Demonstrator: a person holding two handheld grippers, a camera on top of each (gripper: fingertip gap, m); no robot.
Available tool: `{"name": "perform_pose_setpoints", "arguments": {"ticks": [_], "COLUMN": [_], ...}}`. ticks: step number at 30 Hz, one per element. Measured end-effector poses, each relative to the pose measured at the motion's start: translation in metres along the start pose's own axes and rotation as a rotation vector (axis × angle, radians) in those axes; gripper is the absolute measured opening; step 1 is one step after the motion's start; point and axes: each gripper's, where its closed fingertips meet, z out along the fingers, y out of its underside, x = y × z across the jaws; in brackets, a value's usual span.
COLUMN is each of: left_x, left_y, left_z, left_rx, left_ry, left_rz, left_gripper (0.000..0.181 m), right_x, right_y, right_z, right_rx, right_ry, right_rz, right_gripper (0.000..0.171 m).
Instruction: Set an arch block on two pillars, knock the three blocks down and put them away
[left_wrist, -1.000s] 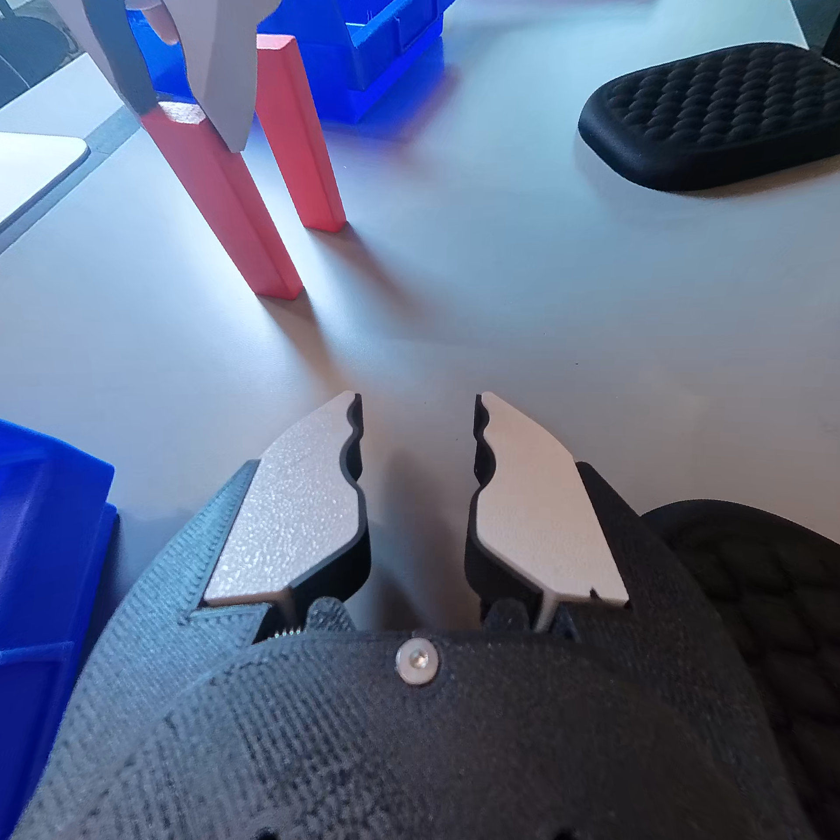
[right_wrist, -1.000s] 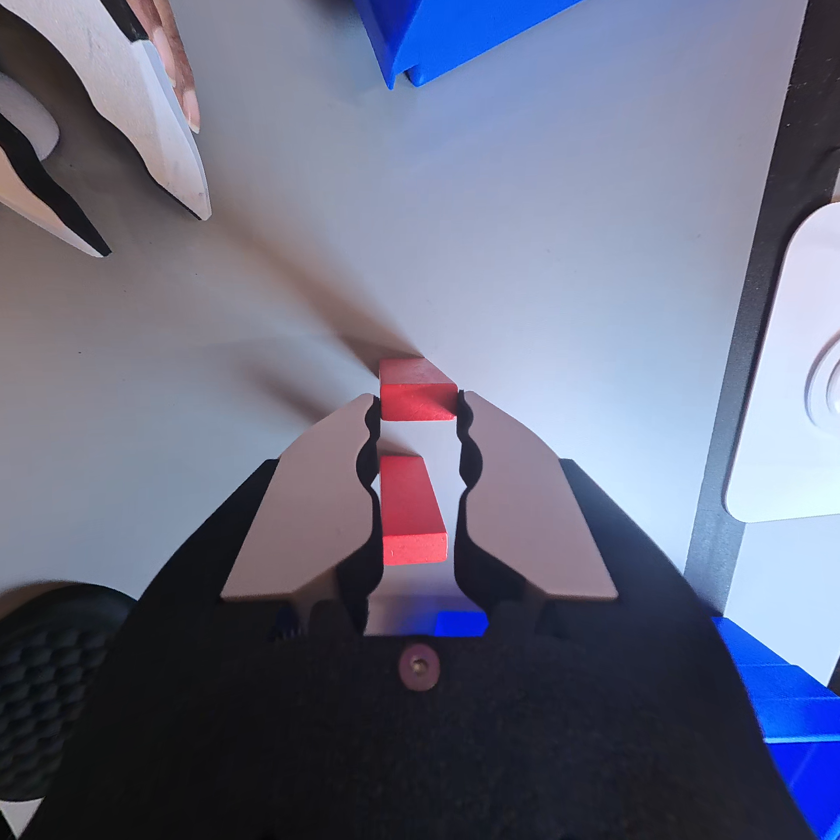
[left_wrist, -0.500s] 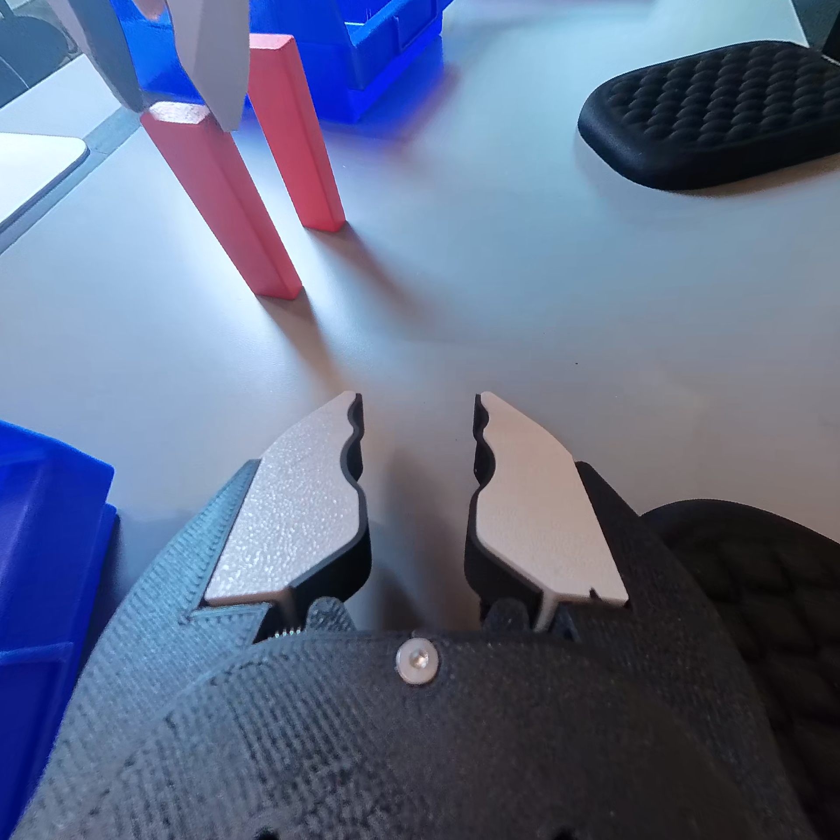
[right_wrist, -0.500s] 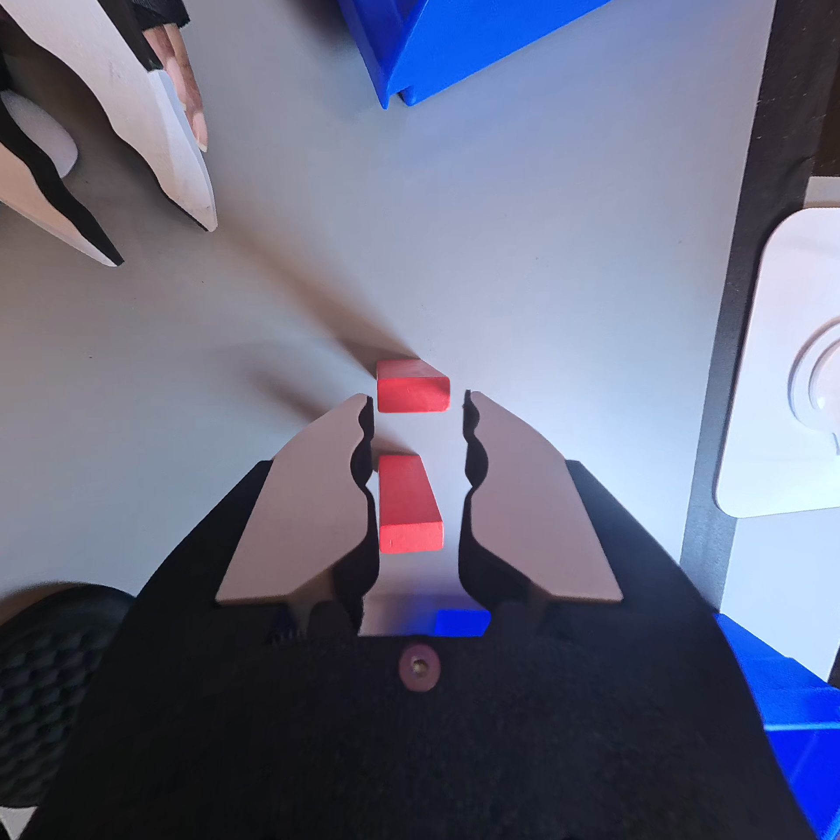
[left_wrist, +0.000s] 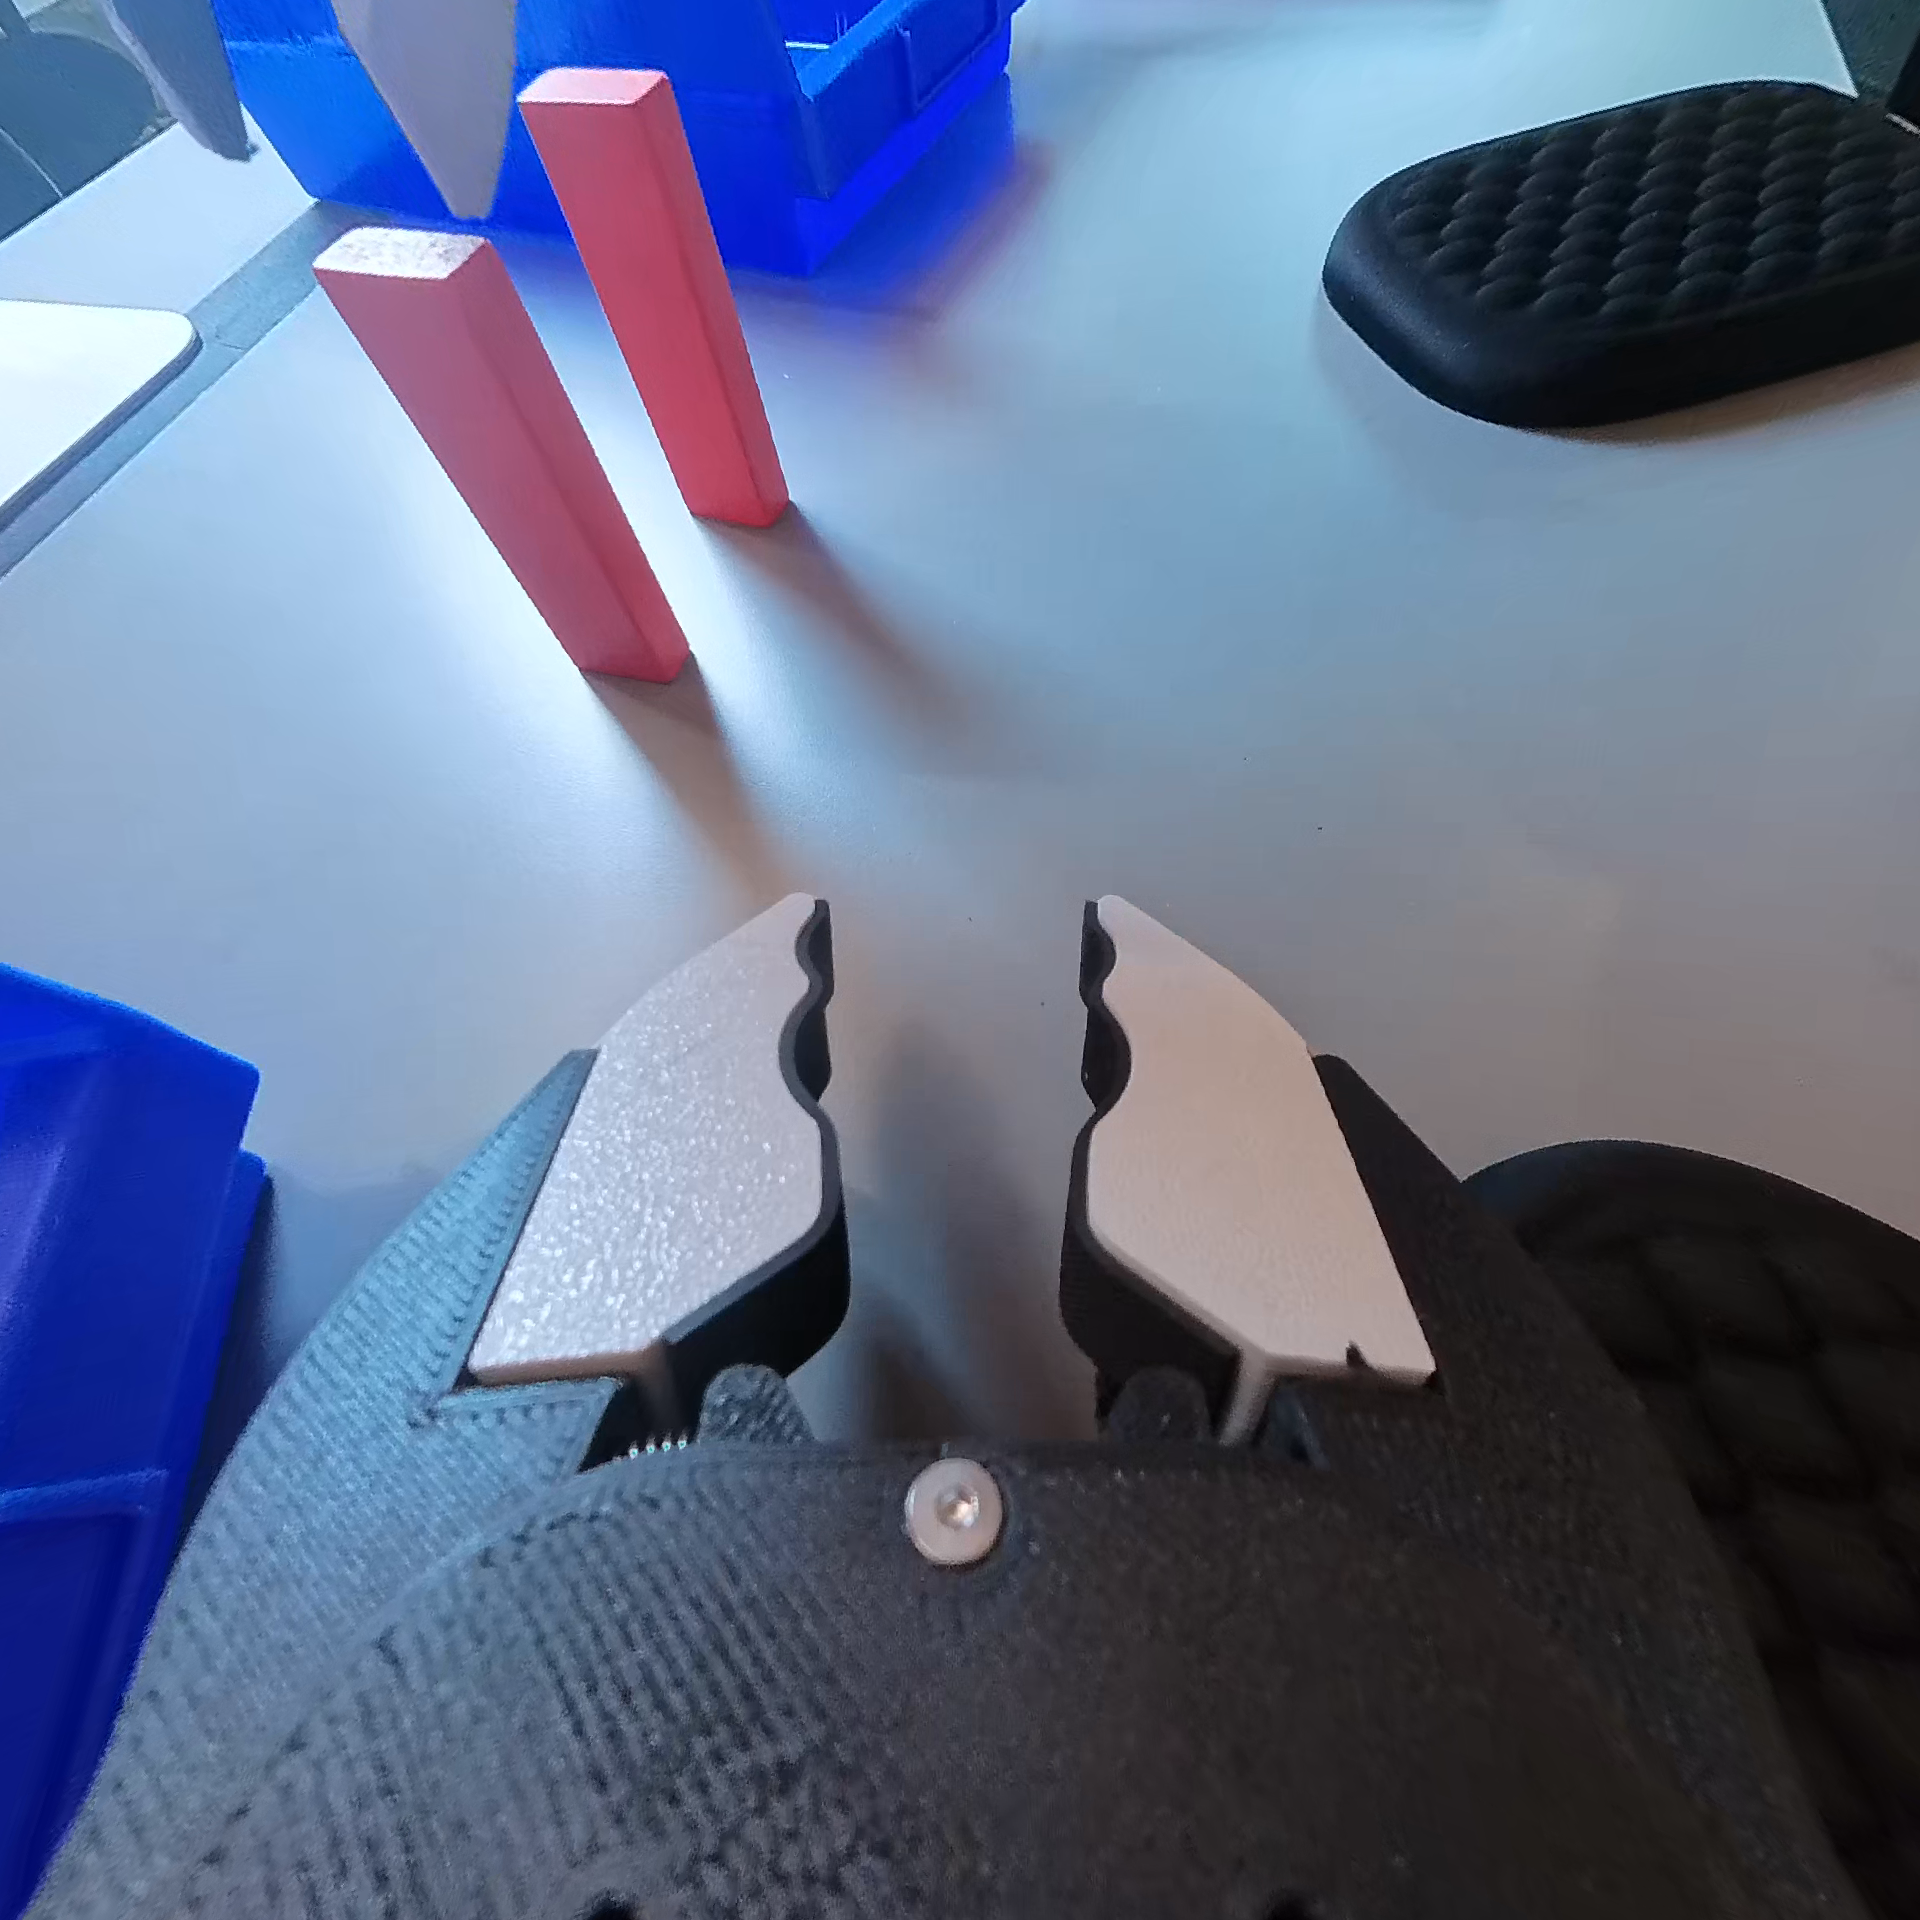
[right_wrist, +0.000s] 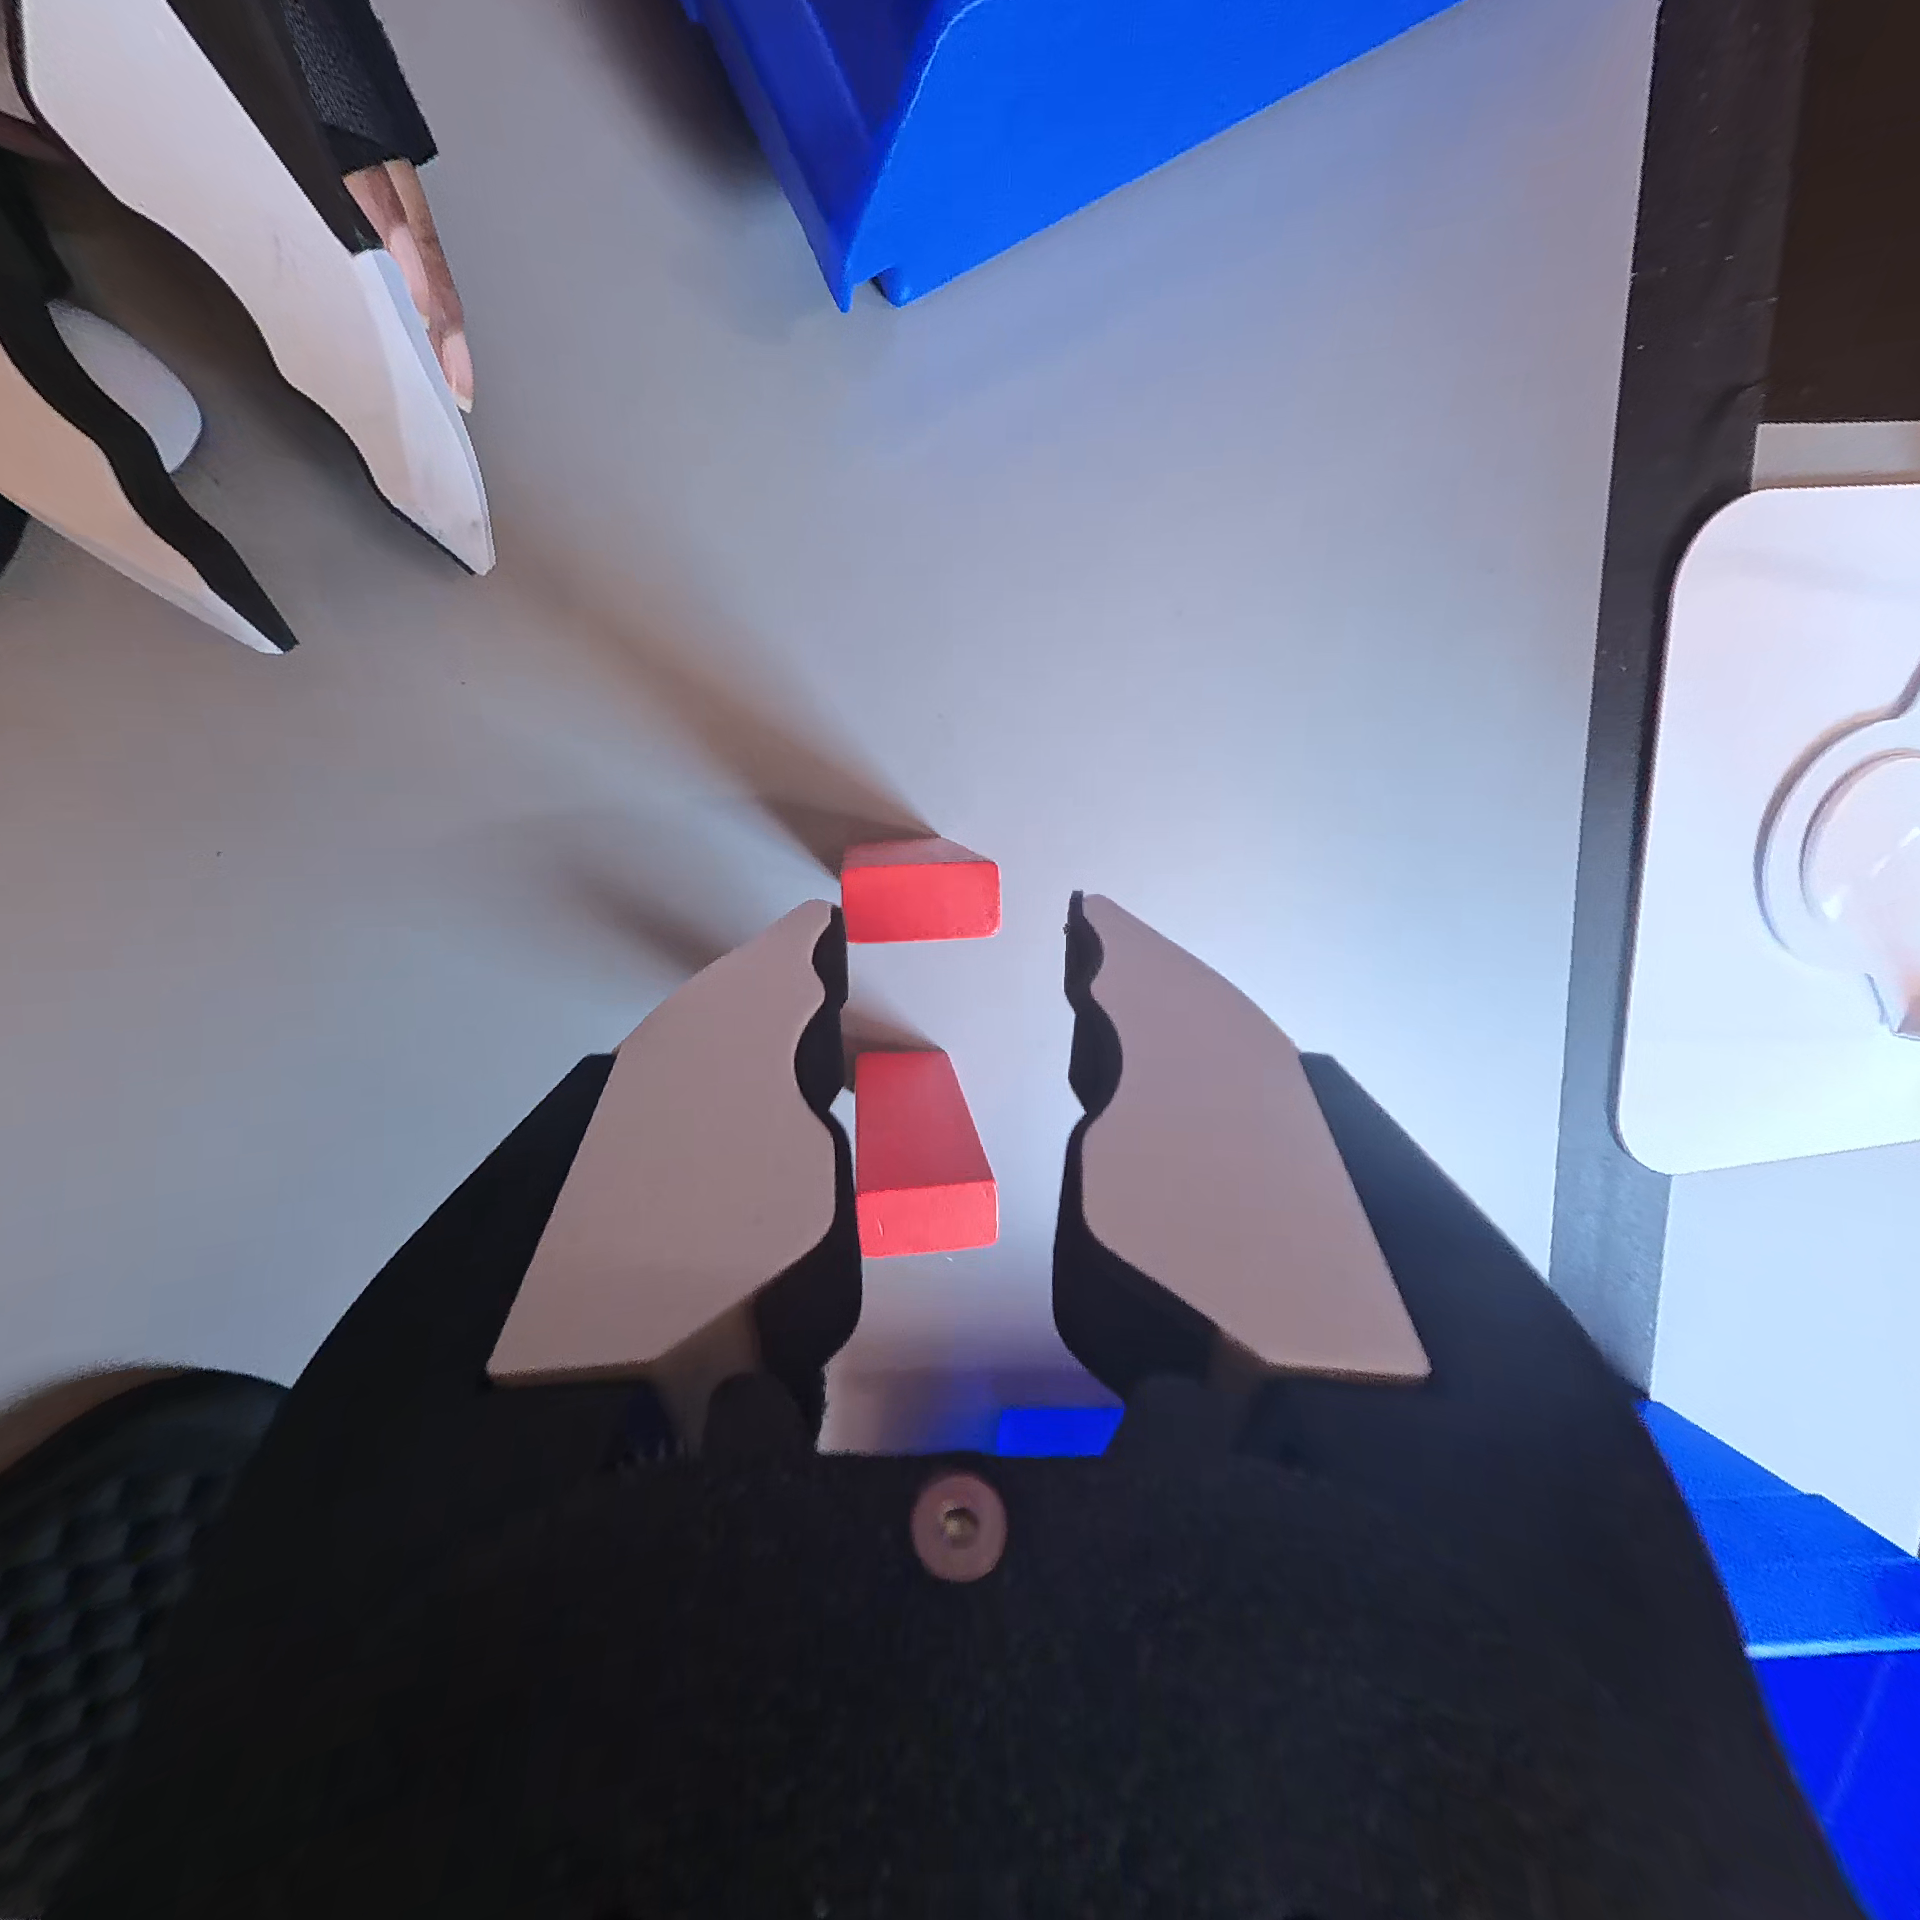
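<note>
Two red pillar blocks stand upright on the grey table: a near one (left_wrist: 499, 457) and a far one (left_wrist: 655, 291) in the left wrist view. From above in the right wrist view they show as two red tops, one (right_wrist: 920, 894) ahead of my fingertips, the other (right_wrist: 923, 1164) between the fingers. My right gripper (right_wrist: 951, 909) is open above them, touching neither; it also shows at the top of the left wrist view (left_wrist: 343, 135). My left gripper (left_wrist: 956, 914) is open and empty, low over the table. No arch block is in view.
A blue bin (left_wrist: 831, 135) stands behind the pillars, another blue bin (left_wrist: 94, 1195) at my left gripper's left. A black padded rest (left_wrist: 1642, 249) lies far right, another (left_wrist: 1766, 1403) near right. A white tray (right_wrist: 1787, 831) sits past a dark strip at right.
My right gripper has opened, let go of the pillar and risen above the tops. The left gripper has not moved.
</note>
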Motion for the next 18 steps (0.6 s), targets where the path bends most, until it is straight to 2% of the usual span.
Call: {"name": "perform_pose_setpoints", "arguments": {"ticks": [4,9,11,14,18], "left_x": [0.001,-0.009,-0.022,-0.051,-0.105], "left_y": [-0.002,-0.018,-0.026,-0.042,-0.058], "left_z": [-0.002,-0.014,-0.026,-0.056,-0.115], "left_rx": [0.013,0.084,0.119,0.172,0.219], "left_ry": [0.005,-0.034,-0.085,-0.196,-0.383], "left_rz": [-0.008,-0.034,-0.049,-0.067,-0.143], "left_gripper": [0.044,0.039,0.039,0.041,0.042], "right_x": [0.003,0.012,0.011,0.002,-0.03], "right_y": [-0.013,-0.049,-0.051,-0.032,0.01], "right_z": [-0.011,-0.059,-0.081,-0.097,-0.082], "right_rx": [0.104,0.499,0.663,0.802,0.792], "right_ry": [0.044,0.28,0.371,0.465,0.509], "right_rz": [0.006,0.065,0.137,0.223,0.251], "right_gripper": [0.04,0.059,0.072,0.079,0.077]}}
